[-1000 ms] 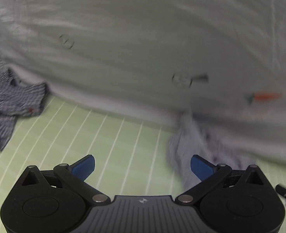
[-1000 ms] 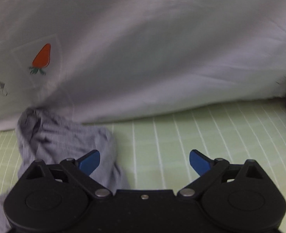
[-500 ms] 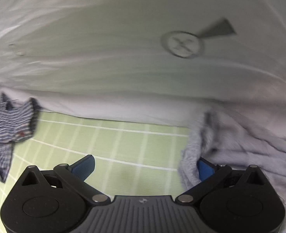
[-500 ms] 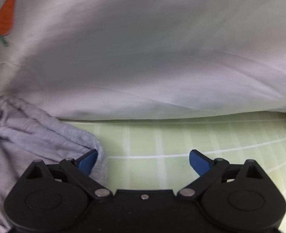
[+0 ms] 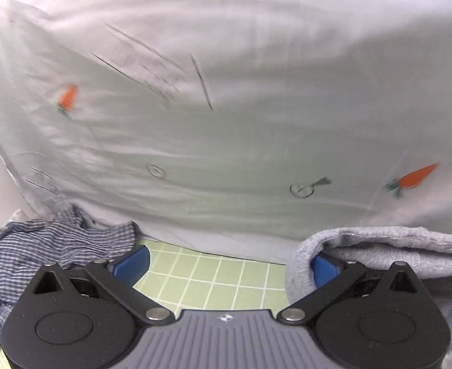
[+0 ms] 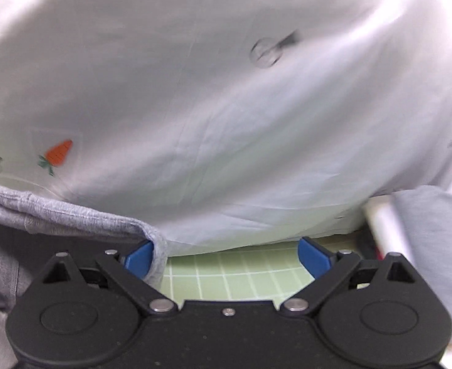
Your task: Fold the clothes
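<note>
A grey knit garment (image 5: pixel 388 249) lies bunched on the green gridded mat (image 5: pixel 222 273); in the left wrist view it drapes over the right blue fingertip. My left gripper (image 5: pixel 226 263) stands open, nothing pinched between its pads. In the right wrist view the same grey garment (image 6: pixel 72 218) hangs over the left blue fingertip of my right gripper (image 6: pixel 226 256), which is also open above the mat (image 6: pixel 235 273). A large white cloth with carrot prints (image 5: pixel 226 107) (image 6: pixel 226 107) fills the background of both views.
A blue striped garment (image 5: pixel 50 243) is crumpled at the left in the left wrist view. In the right wrist view, folded grey fabric (image 6: pixel 434 246) and a white roll (image 6: pixel 385 227) sit at the right edge.
Both grippers have moved closer to the grey garment, which now drapes over one fingertip of each. The striped garment sits nearer the left gripper. Both jaws stay open.
</note>
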